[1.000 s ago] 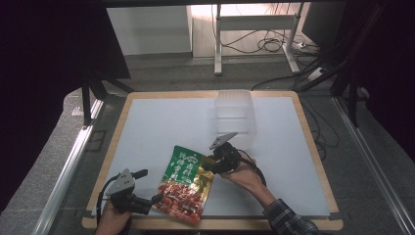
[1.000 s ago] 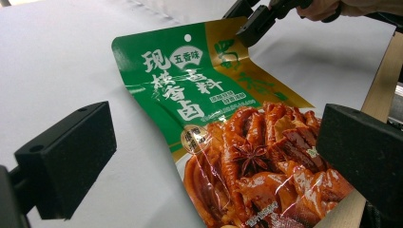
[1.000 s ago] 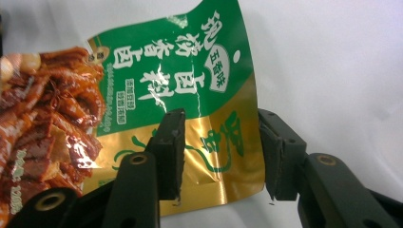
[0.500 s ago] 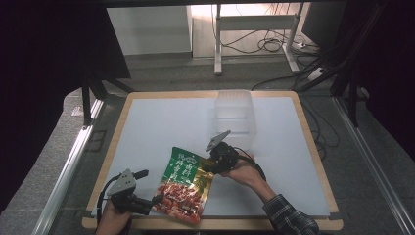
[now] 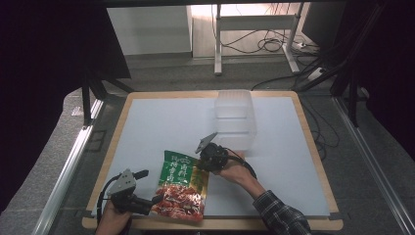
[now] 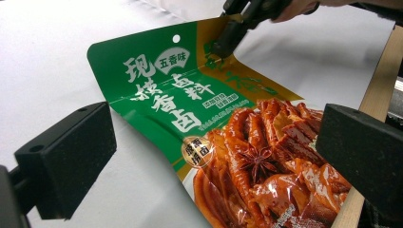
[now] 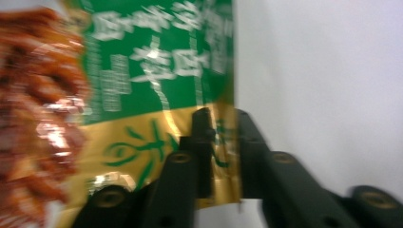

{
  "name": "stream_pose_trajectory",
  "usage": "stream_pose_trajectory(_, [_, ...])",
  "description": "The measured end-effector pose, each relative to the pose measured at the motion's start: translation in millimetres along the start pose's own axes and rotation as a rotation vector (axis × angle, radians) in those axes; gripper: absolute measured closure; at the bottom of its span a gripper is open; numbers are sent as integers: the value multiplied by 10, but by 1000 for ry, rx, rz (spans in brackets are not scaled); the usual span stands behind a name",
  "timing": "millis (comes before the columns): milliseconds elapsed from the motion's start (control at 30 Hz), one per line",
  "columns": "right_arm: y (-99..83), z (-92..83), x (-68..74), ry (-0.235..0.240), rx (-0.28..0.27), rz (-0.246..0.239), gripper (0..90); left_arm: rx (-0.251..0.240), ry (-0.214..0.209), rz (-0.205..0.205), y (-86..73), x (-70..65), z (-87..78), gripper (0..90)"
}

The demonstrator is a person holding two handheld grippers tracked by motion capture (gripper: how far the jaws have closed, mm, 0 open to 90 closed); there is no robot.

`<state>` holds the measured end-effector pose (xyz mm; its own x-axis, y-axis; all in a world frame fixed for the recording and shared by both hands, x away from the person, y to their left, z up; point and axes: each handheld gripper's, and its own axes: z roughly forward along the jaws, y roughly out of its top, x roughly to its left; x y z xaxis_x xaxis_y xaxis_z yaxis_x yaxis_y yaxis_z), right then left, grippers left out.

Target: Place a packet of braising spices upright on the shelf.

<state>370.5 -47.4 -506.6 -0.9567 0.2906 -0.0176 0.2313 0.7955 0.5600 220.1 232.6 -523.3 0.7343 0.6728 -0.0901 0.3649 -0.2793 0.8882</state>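
White table top (image 5: 161, 122), wooden-rimmed, bearing all items. Clear plastic container (image 5: 236, 117) stands beyond both grippers, well apart from the left one and near the right one. Snack pouch (image 5: 183, 185), green and gold with printed braised food, lies flat on the near part of the table, between the two grippers.

Right gripper (image 5: 201, 159): over the last second the hand has slid in from the container side toward the pouch, and its jaws have just been closing. They now pinch the gold edge strip of the pouch (image 7: 223, 142) between them; the film stands up between the two black pads. In the left gripper view the same pinch sits at the far gold corner (image 6: 223, 45), ahead of the left jaws.

Left gripper (image 5: 149, 187): unmoved, jaws spread wide, the pouch's red printed end (image 6: 266, 171) lying between and just ahead of them, with no pad pressing on it.

Reading: the pouch is newly secured at one edge, probably ready to be lifted or drawn toward the container.
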Motion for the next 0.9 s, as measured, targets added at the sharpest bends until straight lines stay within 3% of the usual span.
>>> stream_pose_trajectory(133, [1, -8, -23, -3, -3, 45, 892, -1, -1, -1, -1, 4, -1, 0])
stream_pose_trajectory(267, [40, -112, -49, 29, -16, 83, 893, -1, 1, -7, -2, 8, -4, 0])
stream_pose_trajectory(433, [133, -385, -98, 101, -69, 133, 894, 1, 8, -12, -2, 15, -8, 0])
stream_pose_trajectory(700, [219, -690, -74, 143, -126, 165, 894, 0, 14, -9, -1, 11, -9, 0])
stream_pose_trajectory(900, [280, -868, -55, 143, -147, 161, 895, 3, 16, -6, 0, 13, -11, 0])
